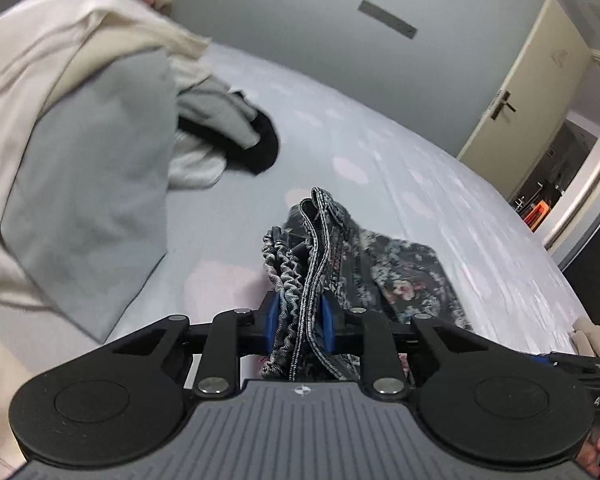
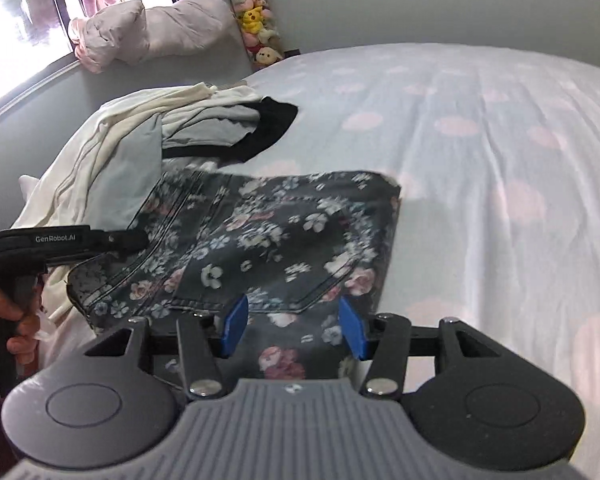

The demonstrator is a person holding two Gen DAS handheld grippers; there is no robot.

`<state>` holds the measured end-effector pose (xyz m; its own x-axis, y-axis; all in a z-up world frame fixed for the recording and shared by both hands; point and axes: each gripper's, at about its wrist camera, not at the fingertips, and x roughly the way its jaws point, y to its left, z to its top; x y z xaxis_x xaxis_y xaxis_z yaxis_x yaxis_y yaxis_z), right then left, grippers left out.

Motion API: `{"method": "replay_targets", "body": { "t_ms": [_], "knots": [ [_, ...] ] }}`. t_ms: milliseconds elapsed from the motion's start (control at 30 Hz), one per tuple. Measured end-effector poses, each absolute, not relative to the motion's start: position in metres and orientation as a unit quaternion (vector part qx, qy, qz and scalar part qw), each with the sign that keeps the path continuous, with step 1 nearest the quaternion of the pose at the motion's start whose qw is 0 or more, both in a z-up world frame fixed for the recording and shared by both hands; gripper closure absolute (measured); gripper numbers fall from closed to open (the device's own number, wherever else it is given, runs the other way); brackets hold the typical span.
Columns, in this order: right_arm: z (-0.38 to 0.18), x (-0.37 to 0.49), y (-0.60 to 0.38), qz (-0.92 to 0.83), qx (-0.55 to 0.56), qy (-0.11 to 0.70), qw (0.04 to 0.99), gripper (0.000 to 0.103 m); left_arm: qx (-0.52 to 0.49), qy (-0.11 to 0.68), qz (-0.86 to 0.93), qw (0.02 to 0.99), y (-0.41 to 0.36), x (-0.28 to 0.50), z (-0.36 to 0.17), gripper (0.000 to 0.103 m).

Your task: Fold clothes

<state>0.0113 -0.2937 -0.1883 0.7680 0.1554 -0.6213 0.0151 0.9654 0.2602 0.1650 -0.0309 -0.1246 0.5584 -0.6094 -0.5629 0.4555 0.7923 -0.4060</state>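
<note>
The left gripper [image 1: 300, 320] has its blue pads pressed together on a bunched edge of the floral shorts [image 1: 332, 256], with gathered waistband fabric standing up between them. The right gripper [image 2: 294, 326] holds its blue fingers [image 2: 236, 326] spread apart, hovering over the near edge of the same shorts and gripping nothing. In the right wrist view the dark flowered shorts lie mostly flat on the bed sheet [image 2: 480, 160], pale blue with pink dots, and the left gripper reaches in from the left side, touching the garment's left edge. Just beyond the shorts sits a heap of unfolded clothes [image 2: 140, 128] in cream, grey and black. Behind it, a crumpled pink duvet [image 2: 148, 32] rests near the window.
</note>
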Motion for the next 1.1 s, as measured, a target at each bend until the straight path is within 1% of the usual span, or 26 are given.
{"method": "replay_targets", "body": {
  "t_ms": [67, 133, 200, 300, 433, 667, 733, 767, 800, 833, 900, 933, 1000, 1100],
  "knots": [
    [-0.186, 0.009, -0.286, 0.052, 0.119, 0.336, 0.933, 0.048, -0.125, 0.36, -0.308, 0.871, -0.029, 0.168, -0.121, 0.084],
    [-0.184, 0.006, -0.279, 0.063, 0.11, 0.335, 0.934, 0.039, -0.136, 0.361, -0.314, 0.867, -0.029, 0.17, -0.117, 0.085],
    [-0.181, 0.0, -0.271, 0.072, 0.092, 0.335, 0.935, 0.037, -0.134, 0.361, -0.317, 0.867, -0.034, 0.171, -0.112, 0.085],
    [-0.18, -0.01, -0.251, 0.097, 0.047, 0.342, 0.933, 0.026, -0.138, 0.363, -0.326, 0.862, -0.044, 0.174, -0.105, 0.085],
    [-0.184, -0.019, -0.217, 0.101, -0.025, 0.349, 0.931, 0.022, -0.16, 0.364, -0.34, 0.852, -0.053, 0.178, -0.091, 0.086],
    [-0.193, -0.008, -0.174, 0.064, -0.102, 0.332, 0.935, 0.022, -0.156, 0.348, -0.372, 0.847, -0.074, 0.173, -0.058, 0.087],
    [-0.197, -0.004, -0.169, 0.037, -0.126, 0.324, 0.937, 0.025, -0.154, 0.346, -0.374, 0.846, -0.076, 0.172, -0.055, 0.088],
    [-0.199, -0.003, -0.168, 0.021, -0.14, 0.323, 0.936, 0.028, -0.155, 0.345, -0.375, 0.846, -0.077, 0.171, -0.054, 0.088],
    [-0.202, -0.001, -0.17, 0.008, -0.151, 0.325, 0.934, 0.038, -0.156, 0.345, -0.375, 0.846, -0.076, 0.171, -0.055, 0.088],
    [-0.205, -0.001, -0.174, -0.004, -0.16, 0.329, 0.931, 0.045, -0.157, 0.346, -0.375, 0.845, -0.075, 0.171, -0.056, 0.088],
    [-0.21, -0.003, -0.183, -0.014, -0.168, 0.337, 0.926, 0.047, -0.158, 0.352, -0.371, 0.845, -0.072, 0.171, -0.061, 0.089],
    [-0.212, -0.004, -0.187, -0.018, -0.171, 0.341, 0.924, 0.053, -0.157, 0.357, -0.367, 0.845, -0.07, 0.172, -0.066, 0.089],
    [-0.214, -0.006, -0.192, -0.024, -0.176, 0.346, 0.921, 0.057, -0.154, 0.368, -0.358, 0.844, -0.067, 0.174, -0.079, 0.09],
    [-0.215, -0.005, -0.193, -0.025, -0.173, 0.354, 0.919, 0.058, -0.15, 0.384, -0.336, 0.847, -0.057, 0.179, -0.104, 0.091]
  ]
}}
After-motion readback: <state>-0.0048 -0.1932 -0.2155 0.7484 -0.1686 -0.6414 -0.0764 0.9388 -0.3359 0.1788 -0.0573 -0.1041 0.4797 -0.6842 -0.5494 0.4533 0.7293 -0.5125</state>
